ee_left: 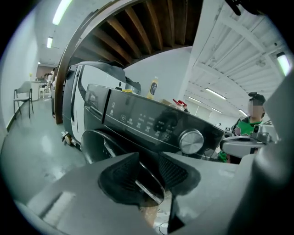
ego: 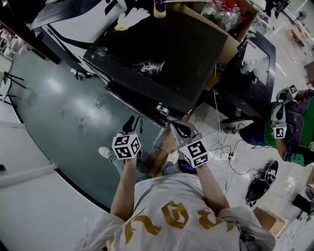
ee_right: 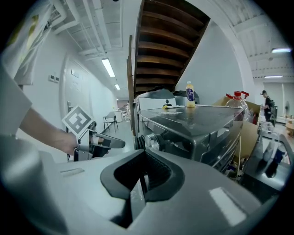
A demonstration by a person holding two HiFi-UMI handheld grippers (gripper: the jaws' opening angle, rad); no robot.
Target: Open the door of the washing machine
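A black front-loading washing machine (ego: 162, 59) stands before me. Its control panel and silver knob (ee_left: 191, 141) face the left gripper view, and the round door (ee_left: 94, 144) below the panel looks closed. My left gripper (ego: 130, 123) is low in front of the door. It is open (ee_left: 148, 170), and the door's chrome rim shows through the gap; contact cannot be told. My right gripper (ego: 182, 129) hovers by the front corner near the knob (ee_right: 151, 142). Its pads meet (ee_right: 142, 176), holding nothing. The left gripper (ee_right: 117, 143) also shows in the right gripper view.
A yellow bottle (ego: 159, 7) stands on the machine's far edge, and a cardboard box (ego: 230, 19) sits behind it. Cables (ego: 225, 152) and a shoe (ego: 260, 181) lie on the floor at right. A person in green (ego: 289, 122) is at far right.
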